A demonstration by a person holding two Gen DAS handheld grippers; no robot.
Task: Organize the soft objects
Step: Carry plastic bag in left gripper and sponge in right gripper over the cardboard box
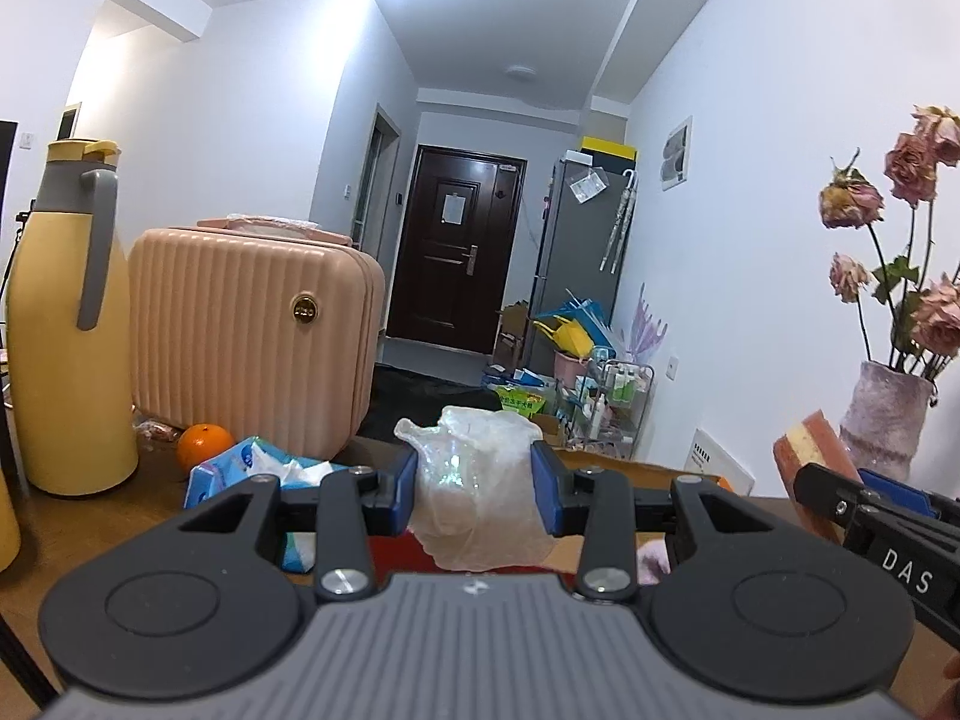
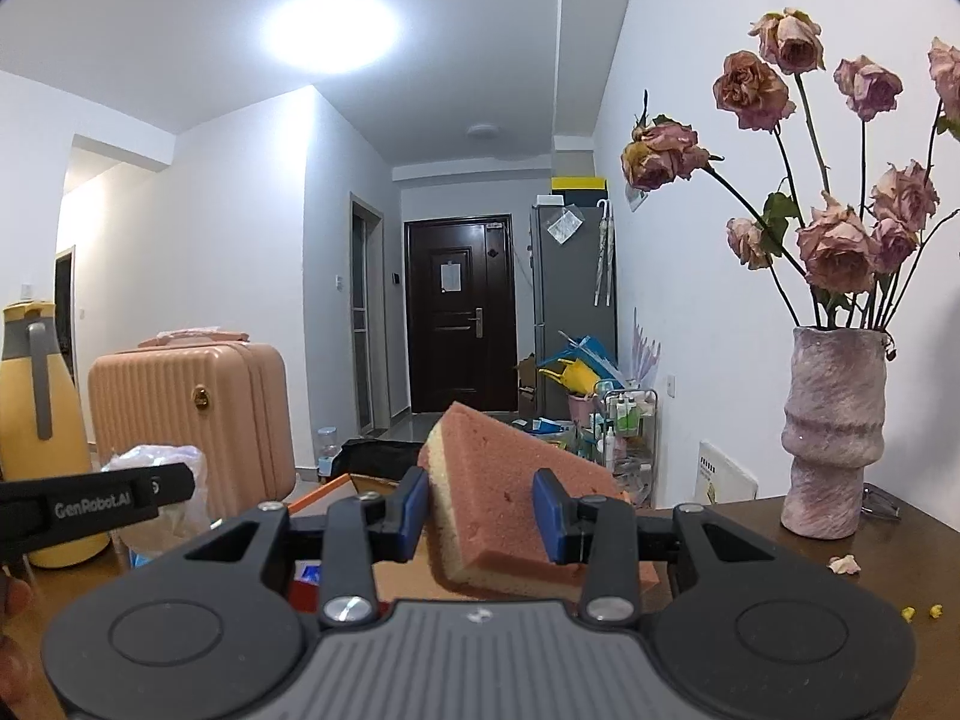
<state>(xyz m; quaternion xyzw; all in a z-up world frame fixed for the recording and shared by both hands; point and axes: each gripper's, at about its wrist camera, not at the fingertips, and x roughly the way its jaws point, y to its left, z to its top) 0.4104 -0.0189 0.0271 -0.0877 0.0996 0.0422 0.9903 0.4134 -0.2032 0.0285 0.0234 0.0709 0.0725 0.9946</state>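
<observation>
My left gripper is shut on a crumpled clear plastic bag, held up above the wooden table. Its blue pads press the bag from both sides. My right gripper is shut on a pink and yellow sponge, which sits tilted between the pads. In the left wrist view the sponge and the right gripper show at the right edge. The right wrist view shows the bag and the left gripper's side at the left.
A pink ribbed case, a yellow jug, an orange and a blue tissue pack stand at the left of the table. A vase of dried roses stands at the right. An orange-edged box lies ahead.
</observation>
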